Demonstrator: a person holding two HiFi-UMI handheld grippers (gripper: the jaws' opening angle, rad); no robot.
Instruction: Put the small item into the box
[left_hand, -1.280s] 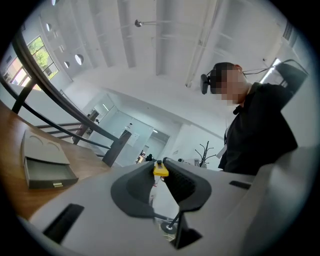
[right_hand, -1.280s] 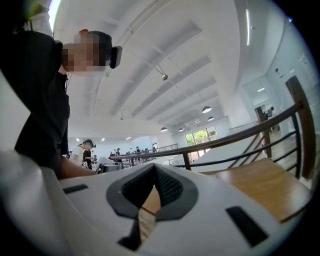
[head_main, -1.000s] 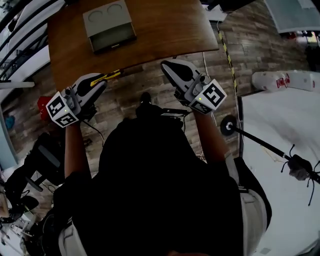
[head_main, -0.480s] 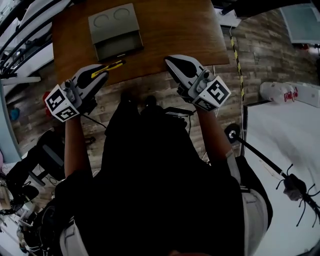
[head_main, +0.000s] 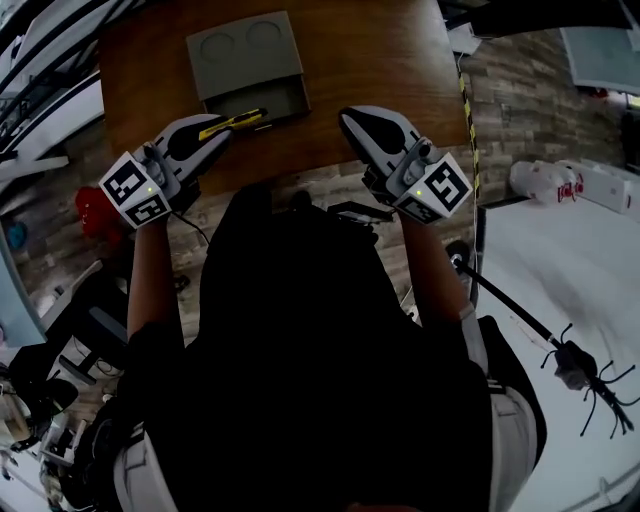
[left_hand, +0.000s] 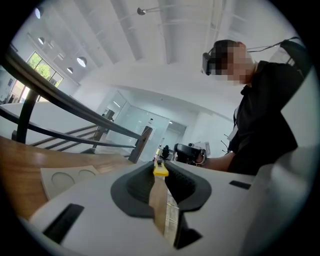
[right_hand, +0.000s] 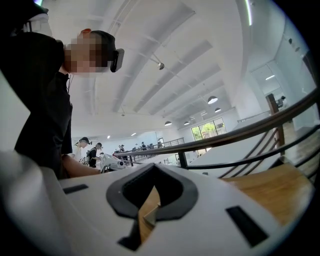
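A grey box (head_main: 245, 68) with two round recesses and a long open compartment sits on the wooden table (head_main: 380, 60). My left gripper (head_main: 222, 134) is shut on a slim yellow-and-black item (head_main: 240, 119), whose tip reaches over the near edge of the box's long compartment. In the left gripper view the item (left_hand: 160, 172) sticks out between the closed jaws, and the box (left_hand: 62, 177) lies to the left. My right gripper (head_main: 347, 116) hovers over the table's near edge, right of the box, with its jaws closed on nothing.
The table's near edge runs just under both grippers. A yellow-black striped line (head_main: 466, 95) marks the floor on the right, beside a white platform (head_main: 560, 270) and a black stand (head_main: 565, 360). Railings (head_main: 40, 40) and a red object (head_main: 95, 215) are on the left.
Both grippers have moved forward from over the floor to over the table. The left one carried the yellow-and-black item up to the box's near edge.
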